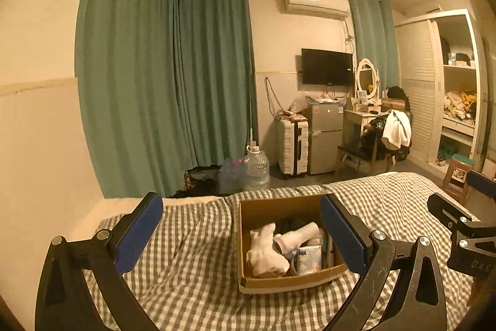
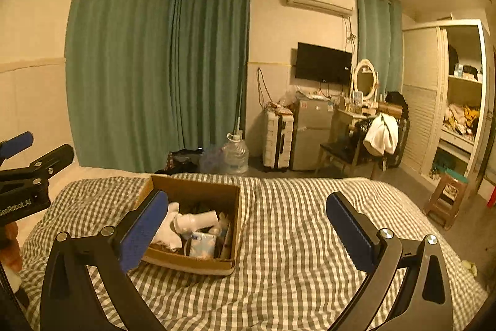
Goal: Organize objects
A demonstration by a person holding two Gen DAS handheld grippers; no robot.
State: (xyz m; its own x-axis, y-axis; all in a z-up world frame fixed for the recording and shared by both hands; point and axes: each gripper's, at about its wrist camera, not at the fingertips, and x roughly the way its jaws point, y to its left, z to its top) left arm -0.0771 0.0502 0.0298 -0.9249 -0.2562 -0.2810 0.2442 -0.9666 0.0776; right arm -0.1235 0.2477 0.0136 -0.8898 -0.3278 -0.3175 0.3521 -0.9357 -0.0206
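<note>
Through the left wrist camera I saw my left gripper (image 1: 245, 233) with its blue-padded fingers (image 1: 139, 233) spread wide and nothing between the pads. It hung over a bed covered in a grey-and-white checked blanket (image 1: 192, 266). A shallow cardboard box (image 1: 279, 281) sat on the blanket, just inside the right-hand finger — in it lay a crumpled white cloth (image 1: 265, 253), a white tube-shaped object (image 1: 297, 234) lying across the cloth, and a small light-blue packet (image 1: 310, 259). Part of my right gripper (image 1: 465, 225) showed at the right edge. Past the bed stood teal curtains (image 1: 167, 89), a large water jug (image 1: 256, 166), a white suitcase (image 1: 292, 146) and a small silver fridge (image 1: 324, 135).

Through the right wrist camera my right gripper (image 2: 248, 233) was also spread to its widest, empty, above the same checked blanket (image 2: 294, 238). The cardboard box (image 2: 192, 262) lay behind its left finger (image 2: 142, 230), well apart from the right one, with the white cloth (image 2: 169, 225), the tube-shaped object (image 2: 195, 222) and the blue packet (image 2: 203, 244) inside. The left gripper (image 2: 28, 172) poked in from the left edge — its fingers only partly in frame there. A wooden stool (image 2: 446, 194) stood on the floor right of the bed.
</note>
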